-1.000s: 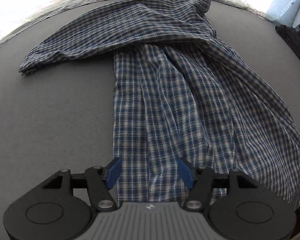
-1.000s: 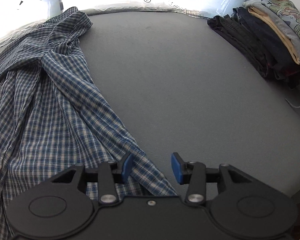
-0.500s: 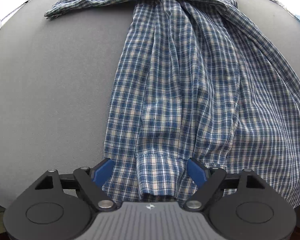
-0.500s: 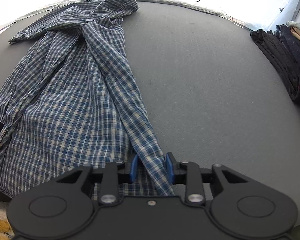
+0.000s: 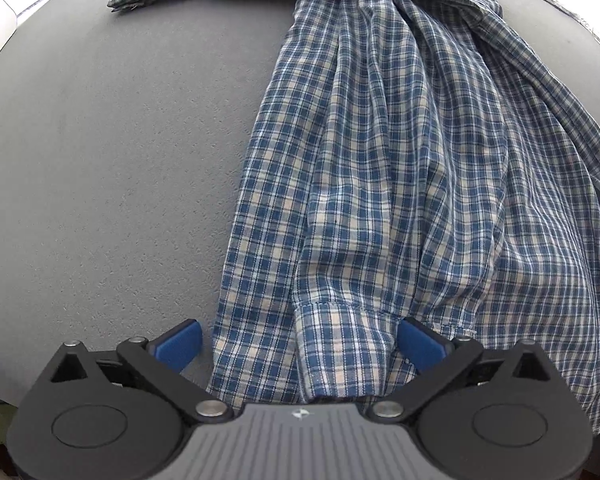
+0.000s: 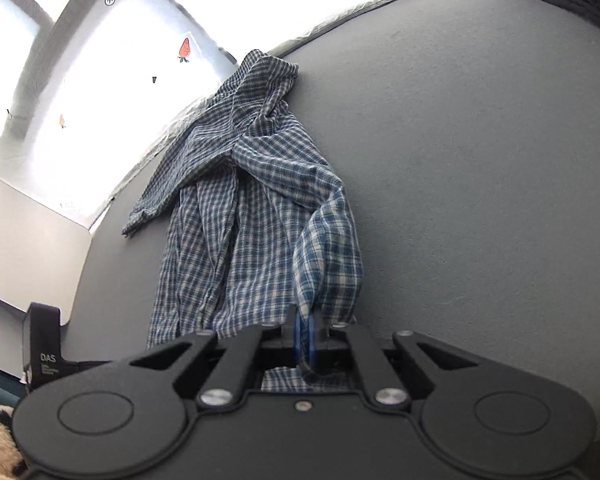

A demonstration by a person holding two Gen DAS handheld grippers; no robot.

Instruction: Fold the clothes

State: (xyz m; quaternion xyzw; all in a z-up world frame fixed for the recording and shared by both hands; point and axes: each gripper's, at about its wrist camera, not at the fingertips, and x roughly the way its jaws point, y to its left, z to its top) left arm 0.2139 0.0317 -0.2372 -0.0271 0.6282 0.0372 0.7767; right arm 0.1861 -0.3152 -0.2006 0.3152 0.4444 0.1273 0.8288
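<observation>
Blue-and-white plaid shirt, grey table

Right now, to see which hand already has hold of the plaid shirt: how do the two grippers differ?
The left gripper is opening, its blue pads spread wide with the plaid shirt hem between them, unpinched; the right gripper is shut on a bunched edge. The cloth at the left gripper lies flat on the grey table; the cloth at the right gripper is lifted. Both are at the shirt's near end.

L gripper jaws opening wide, pointing down — R gripper clamped shut.
</observation>
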